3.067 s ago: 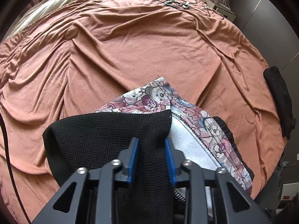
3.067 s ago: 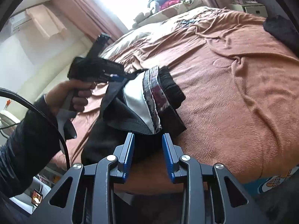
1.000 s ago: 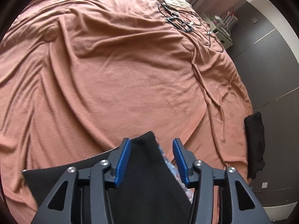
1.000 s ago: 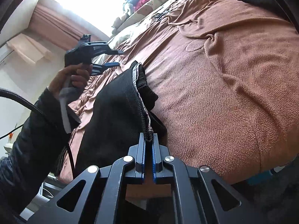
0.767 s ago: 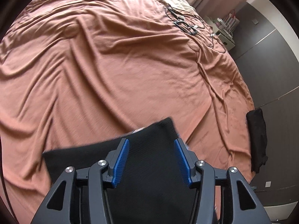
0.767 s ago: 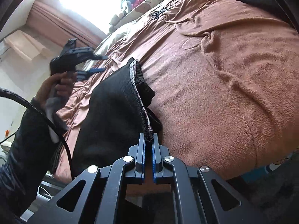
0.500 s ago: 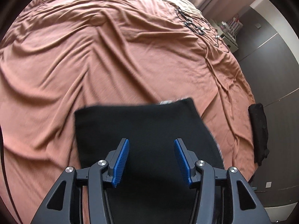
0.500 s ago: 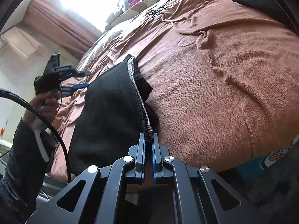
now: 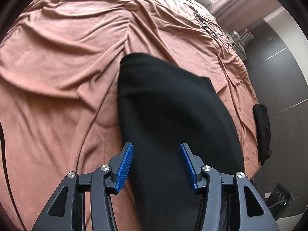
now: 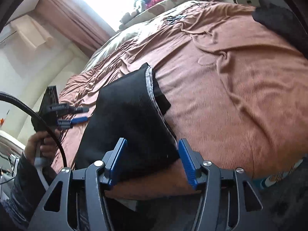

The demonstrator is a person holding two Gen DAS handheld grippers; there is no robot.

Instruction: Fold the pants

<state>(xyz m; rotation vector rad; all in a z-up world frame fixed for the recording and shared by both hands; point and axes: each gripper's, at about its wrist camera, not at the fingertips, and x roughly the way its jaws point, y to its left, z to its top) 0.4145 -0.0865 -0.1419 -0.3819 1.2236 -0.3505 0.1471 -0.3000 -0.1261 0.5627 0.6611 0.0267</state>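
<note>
The black pants (image 9: 169, 115) lie folded on the rust-coloured bed cover (image 9: 67, 57), a long dark slab running away from me. My left gripper (image 9: 156, 165) hovers open over their near end, touching nothing. In the right wrist view the pants (image 10: 127, 119) show a grey patterned lining along their right edge. My right gripper (image 10: 152, 161) has its jaws opening. The pants' near corner lies between them, and neither pad presses on it. The left gripper (image 10: 82, 114) shows there too, held in a hand (image 10: 44, 140) left of the pants.
Another black garment (image 9: 262, 129) lies at the bed's right edge. Cables (image 9: 209, 27) lie on the far part of the cover, near a bedside shelf (image 9: 240, 42). A thick black cable (image 10: 48, 127) loops by the person's sleeve. The bed's front edge is just below the right gripper.
The right gripper, shut on the pants' edge before, has let go and stands open. The left gripper, open throughout, has drawn back, so more of the pants shows.
</note>
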